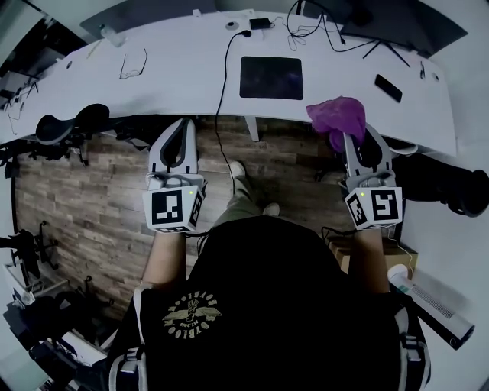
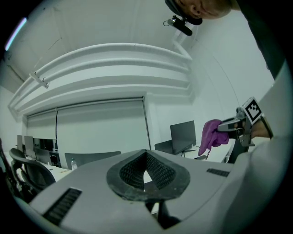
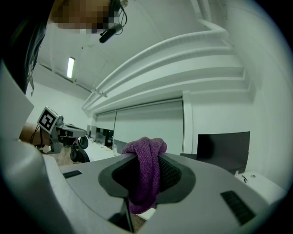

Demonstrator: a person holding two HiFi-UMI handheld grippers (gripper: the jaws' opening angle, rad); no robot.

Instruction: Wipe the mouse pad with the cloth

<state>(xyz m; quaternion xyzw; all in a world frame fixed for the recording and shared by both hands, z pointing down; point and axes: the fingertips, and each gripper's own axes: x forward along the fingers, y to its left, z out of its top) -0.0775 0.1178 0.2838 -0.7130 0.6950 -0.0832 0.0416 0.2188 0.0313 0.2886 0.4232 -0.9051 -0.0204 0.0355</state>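
Observation:
A dark mouse pad [image 1: 271, 77] lies flat on the white desk [image 1: 176, 84], ahead of me and between the two grippers. My right gripper [image 1: 353, 139] is shut on a purple cloth [image 1: 337, 115], which bunches over its tips at the desk's near edge, to the right of the pad. In the right gripper view the cloth [image 3: 146, 173] hangs folded between the jaws. The left gripper [image 1: 182, 131] is held over the floor just short of the desk, shut, with nothing in it [image 2: 146, 157]. From the left gripper view, the cloth [image 2: 211, 135] shows off to the right.
On the desk are glasses [image 1: 132, 65] at the left, a black phone [image 1: 388, 88] at the right, and a cable [image 1: 224, 76] running over the front edge. A monitor [image 1: 405, 23] stands at the back right. An office chair [image 1: 72, 122] is at the left.

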